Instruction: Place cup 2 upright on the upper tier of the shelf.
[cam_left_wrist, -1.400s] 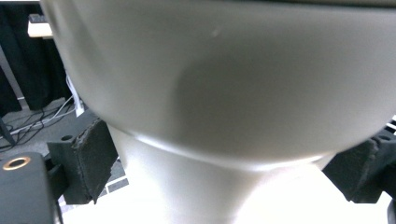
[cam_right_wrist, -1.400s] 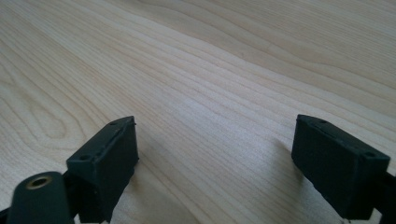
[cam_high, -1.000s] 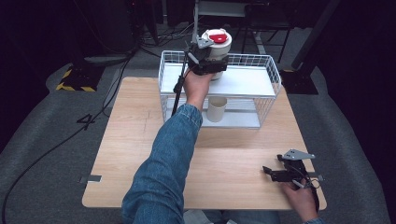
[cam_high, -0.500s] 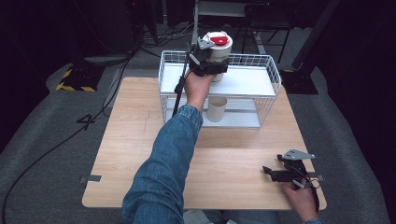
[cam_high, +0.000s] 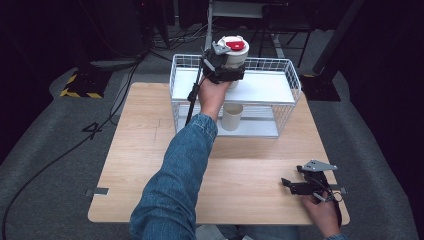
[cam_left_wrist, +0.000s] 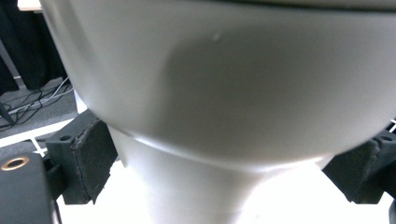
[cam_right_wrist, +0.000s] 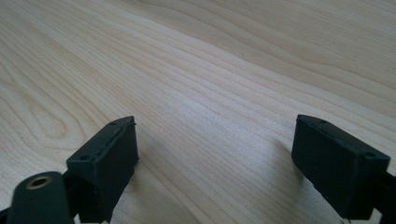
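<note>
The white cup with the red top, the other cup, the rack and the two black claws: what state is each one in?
White cup with red top: upright, clamped in left gripper above the rack's upper shelf.
Plain cup: upright on lower shelf, untouched.
Wire rack: standing on table.
Right gripper: open, empty, low over the table.

The high view is evenly lit from above: the tabletop (cam_high: 150, 150) reads bright, while the floor and background toward 12 o'clock sink into near black. The picture is soft and slightly grainy. In the left gripper view the cup (cam_left_wrist: 224, 84) is too close, blurred, with a broad grey shadow across it and overexposed white glare at 6 o'clock. The right gripper view is sharp nearby, with soft shadows beside both jaws.
</note>
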